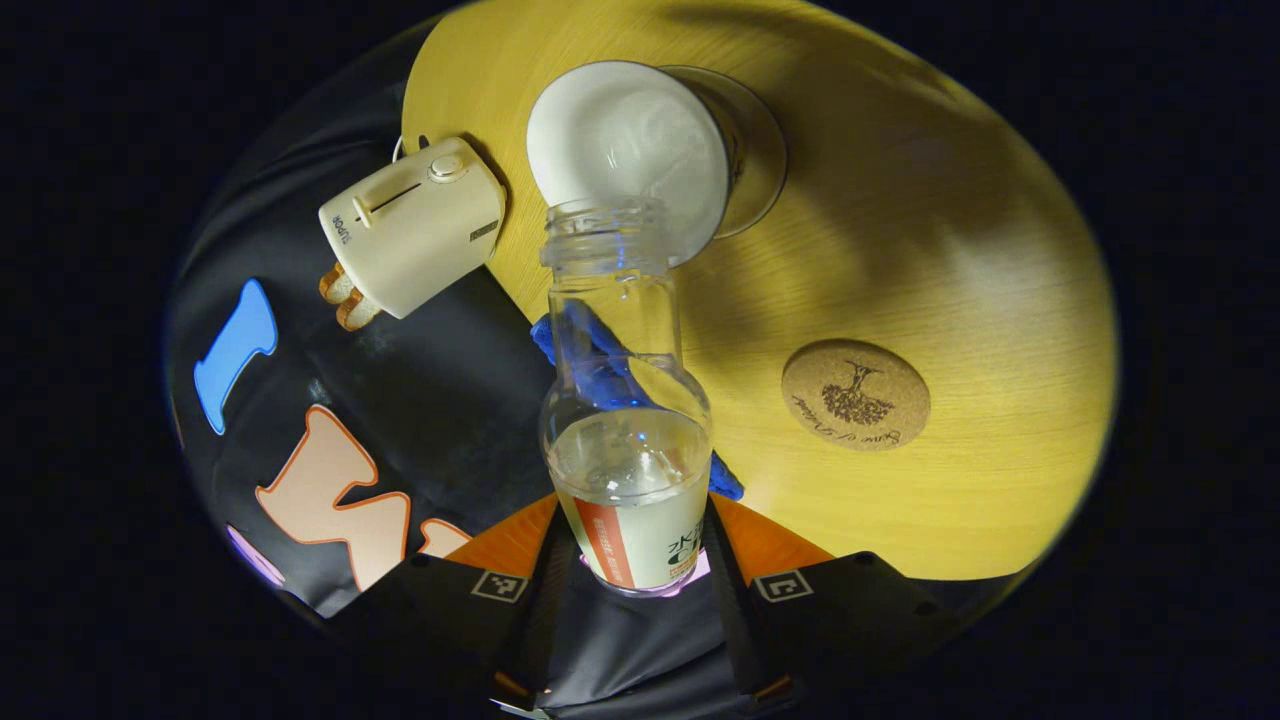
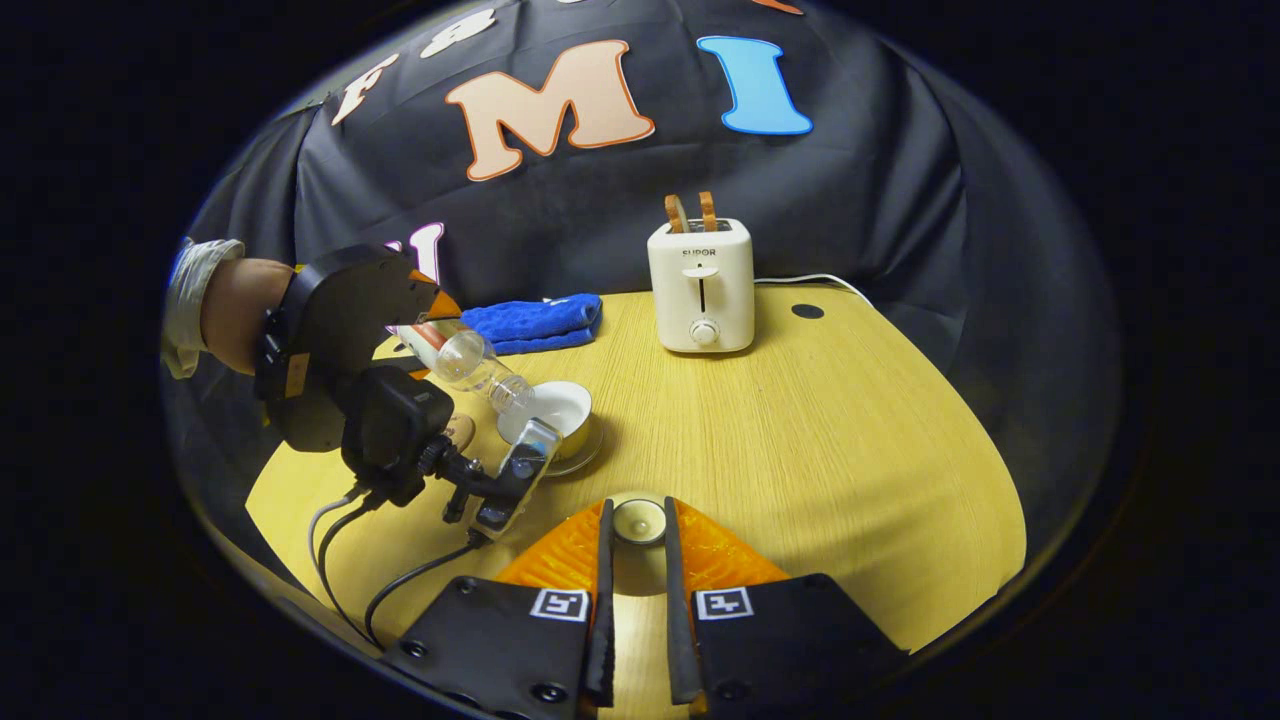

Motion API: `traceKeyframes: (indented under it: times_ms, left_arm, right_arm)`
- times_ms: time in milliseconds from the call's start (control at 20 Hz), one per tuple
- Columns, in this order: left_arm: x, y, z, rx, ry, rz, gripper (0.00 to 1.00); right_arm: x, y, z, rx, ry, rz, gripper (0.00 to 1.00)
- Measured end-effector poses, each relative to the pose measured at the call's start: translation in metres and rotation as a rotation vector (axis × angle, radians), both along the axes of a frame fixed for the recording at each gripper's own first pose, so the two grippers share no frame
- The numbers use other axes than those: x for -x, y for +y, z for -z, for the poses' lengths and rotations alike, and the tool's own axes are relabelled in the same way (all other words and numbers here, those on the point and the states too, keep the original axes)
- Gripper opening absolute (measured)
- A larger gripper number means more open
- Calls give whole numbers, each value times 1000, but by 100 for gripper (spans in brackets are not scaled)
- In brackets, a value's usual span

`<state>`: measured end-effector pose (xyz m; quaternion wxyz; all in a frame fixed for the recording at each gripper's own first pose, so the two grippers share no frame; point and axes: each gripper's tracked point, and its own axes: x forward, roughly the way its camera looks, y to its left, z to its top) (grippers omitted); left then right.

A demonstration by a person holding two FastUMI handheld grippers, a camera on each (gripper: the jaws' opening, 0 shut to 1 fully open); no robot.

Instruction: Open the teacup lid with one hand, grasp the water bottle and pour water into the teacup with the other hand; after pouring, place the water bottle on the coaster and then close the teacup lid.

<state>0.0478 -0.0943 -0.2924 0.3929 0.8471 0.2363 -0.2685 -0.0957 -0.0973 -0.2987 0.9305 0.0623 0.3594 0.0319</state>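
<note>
Water bottle (image 1: 628, 440) was tipped over the open teacup (image 1: 630, 150) so water could run in; the left gripper (image 1: 632, 560) squeezed its body tight from both sides. The right gripper (image 2: 637, 530) pinched the small lid (image 2: 638, 520), keeping it out of the way. The coaster (image 1: 855, 395) waited bare nearby.

The toaster (image 2: 701, 285) front reads "SUPOR" — the coaster (image 1: 856, 394) script (under a tree emblem) stays illegible.
</note>
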Motion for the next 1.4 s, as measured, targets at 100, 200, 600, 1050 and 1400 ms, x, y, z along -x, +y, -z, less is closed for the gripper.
traceKeyframes:
  times_ms: [100,200,600,1050,1400]
  left_arm:
    - [6,-3,7,97,19,-26,67]
    - [12,0,14,207,39,-90,66]
    - [26,-3,36,700,46,-365,66]
    - [37,10,43,1203,34,-705,67]
    - [36,5,32,1521,39,-849,66]
  right_arm:
    - [0,0,-1,2,2,6,23]
    - [1,1,0,0,10,12,24]
    - [1,12,-5,29,38,2,25]
    - [-7,28,-11,87,55,-19,25]
    - [-16,43,-13,113,68,-36,24]
